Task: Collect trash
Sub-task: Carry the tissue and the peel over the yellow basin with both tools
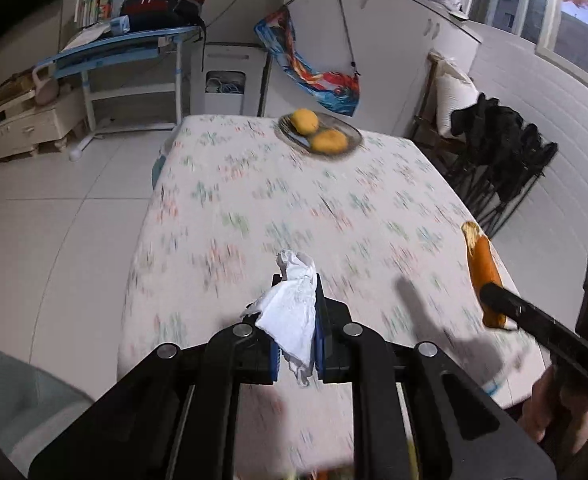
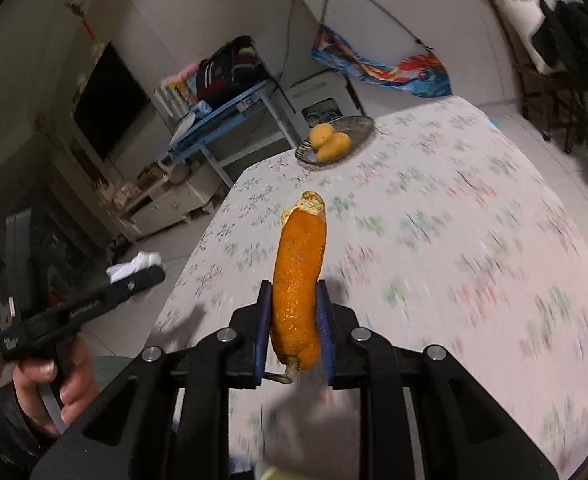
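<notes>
Carry step judged in hand. Left gripper (image 1: 297, 320) clamped on crumpled tissue (image 1: 289, 312); right gripper (image 2: 294, 320) closed on orange peel (image 2: 298, 280). Both items held above table (image 1: 374, 184), near edge. Next: locate bin, none visible, then release.

Home living room, floral-clothed table (image 1: 253, 200), fruit plate (image 1: 350, 136), child's desk (image 1: 125, 46)

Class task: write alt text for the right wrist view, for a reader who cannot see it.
The right gripper clamps a long strip of orange peel above a table with a floral cloth. At the far end a plate holds two yellow fruits; at left, the left gripper holds a white tissue.
</notes>
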{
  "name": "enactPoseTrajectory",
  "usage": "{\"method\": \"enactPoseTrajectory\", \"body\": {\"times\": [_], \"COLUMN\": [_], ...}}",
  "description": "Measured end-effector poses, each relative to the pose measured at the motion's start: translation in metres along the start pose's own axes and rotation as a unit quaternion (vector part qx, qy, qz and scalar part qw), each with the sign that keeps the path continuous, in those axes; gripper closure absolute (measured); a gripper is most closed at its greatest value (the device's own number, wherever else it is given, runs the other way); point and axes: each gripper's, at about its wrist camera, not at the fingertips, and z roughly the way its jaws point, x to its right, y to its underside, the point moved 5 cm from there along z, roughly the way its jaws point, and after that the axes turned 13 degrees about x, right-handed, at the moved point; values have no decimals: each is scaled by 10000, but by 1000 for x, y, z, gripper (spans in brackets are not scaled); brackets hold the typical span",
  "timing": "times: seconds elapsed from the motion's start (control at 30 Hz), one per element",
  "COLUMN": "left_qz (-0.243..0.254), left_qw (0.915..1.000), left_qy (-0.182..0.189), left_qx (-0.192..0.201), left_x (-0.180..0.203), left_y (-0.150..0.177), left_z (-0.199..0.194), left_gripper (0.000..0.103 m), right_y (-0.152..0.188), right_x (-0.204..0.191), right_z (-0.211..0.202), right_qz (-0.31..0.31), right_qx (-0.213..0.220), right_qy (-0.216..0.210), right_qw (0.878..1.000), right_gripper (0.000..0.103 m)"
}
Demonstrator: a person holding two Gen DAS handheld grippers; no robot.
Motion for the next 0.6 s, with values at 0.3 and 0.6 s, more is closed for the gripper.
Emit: {"method": "enactPoseTrajectory", "body": {"times": [0.3, 0.6], "left_qz": [50, 52], "left_qw": [10000, 9999], "left_qy": [29, -39], "left_qx": [-28, 160], "left_x": [22, 24], "left_y": [48, 56], "left_z": [-72, -117], "left_gripper": [90, 90], "right_y": [12, 39], "right_x": [-10, -34], "right_z": [-55, -77], "right_qz": [-8, -110], "right_qx": [181, 1], "right_qy": [1, -93], "right_qw": [9998, 9999], "right_gripper": [81, 81]}}
